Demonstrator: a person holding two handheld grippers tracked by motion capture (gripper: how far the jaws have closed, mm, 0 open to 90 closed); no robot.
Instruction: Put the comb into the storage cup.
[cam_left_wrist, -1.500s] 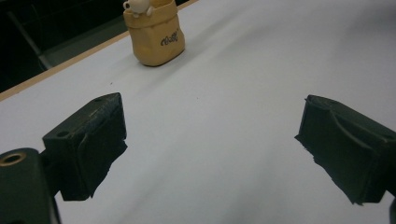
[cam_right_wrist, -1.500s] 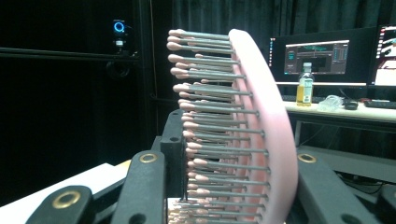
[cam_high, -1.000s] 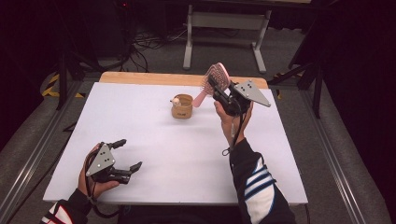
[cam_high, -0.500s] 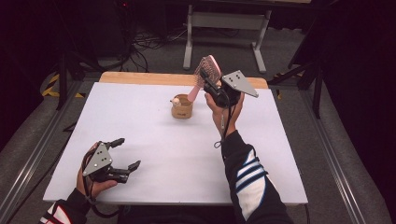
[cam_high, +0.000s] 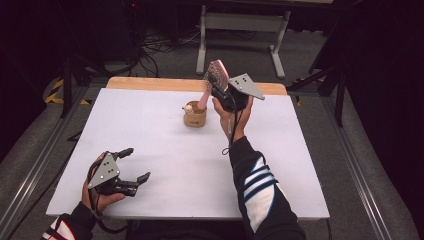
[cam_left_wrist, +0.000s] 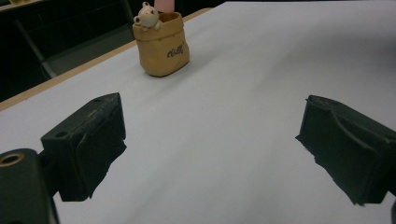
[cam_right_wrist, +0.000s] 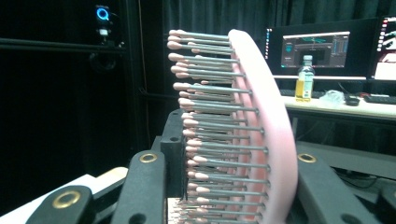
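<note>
Right gripper (cam_high: 218, 89) is clamped on the pink hairbrush (cam_high: 215, 80) with its handle tip at the little cup (cam_high: 194, 115), so lower straight, while the left gripper (cam_high: 134, 165) rests open.

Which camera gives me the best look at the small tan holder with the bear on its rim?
The left gripper view: the small tan holder is close, with bear and lettering clear. The high view shows it small, mid-table.
</note>
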